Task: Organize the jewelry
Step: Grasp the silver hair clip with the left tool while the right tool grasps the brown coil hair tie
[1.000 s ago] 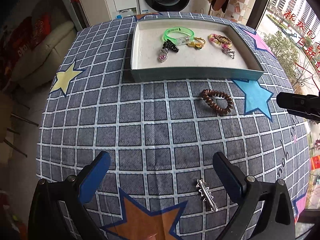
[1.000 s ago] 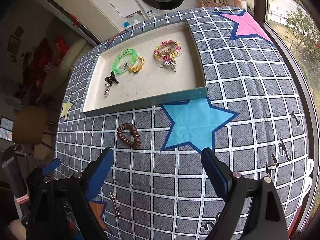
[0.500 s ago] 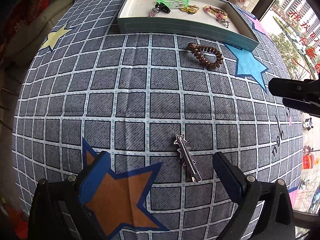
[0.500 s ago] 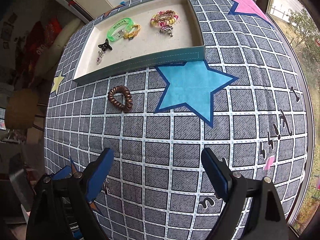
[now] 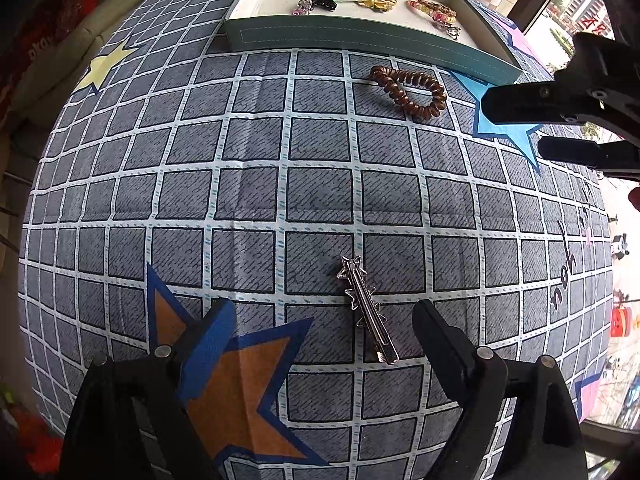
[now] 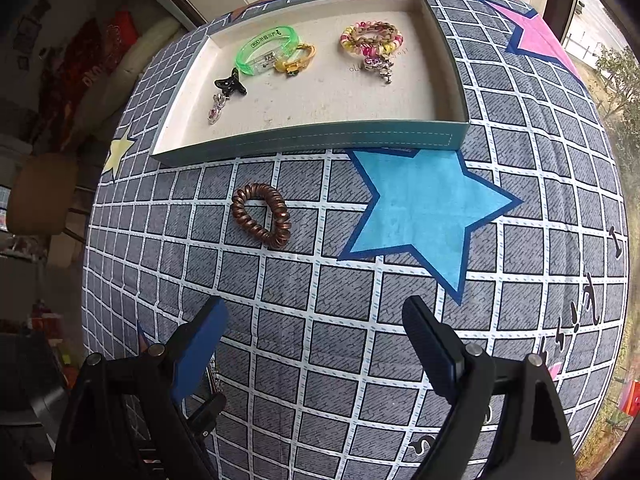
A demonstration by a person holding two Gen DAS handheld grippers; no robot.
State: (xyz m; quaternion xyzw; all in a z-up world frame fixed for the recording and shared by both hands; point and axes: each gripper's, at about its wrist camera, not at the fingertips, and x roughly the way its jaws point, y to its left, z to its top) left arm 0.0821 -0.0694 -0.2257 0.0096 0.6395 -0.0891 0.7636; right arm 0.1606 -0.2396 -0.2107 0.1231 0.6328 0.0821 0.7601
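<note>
The step in hand looks like the approach to the silver hair clip (image 5: 367, 311), one of two pieces not yet in the tray (image 5: 360, 36). The left claw (image 5: 324, 320) hangs low over the worktop (image 5: 248, 184) with its jaws spread wide and nothing between them. The clip lies flat on the checked cloth just ahead of the claw and nearer its right finger, its star-toothed end pointing away and its plain end toward the claw.

The right claw (image 6: 316, 316) is also spread and empty, hovering over bare cloth. The brown spiral hair tie (image 6: 261, 214) sits ahead of it and to its left, just short of the tray's near wall. Beyond that wall, inside the tray, lie a green bangle (image 6: 266, 49), a black claw clip (image 6: 230, 84), a yellow piece touching the bangle, and a beaded bracelet (image 6: 371, 38).

The next move, as I judge it, calls for shifting the left claw a little rightward so the clip sits centred, then lowering and closing across its narrow body. The clip is thin and flat, so the fingers probably need to reach the cloth itself; whether they already touch it is hard to tell from this view.
</note>
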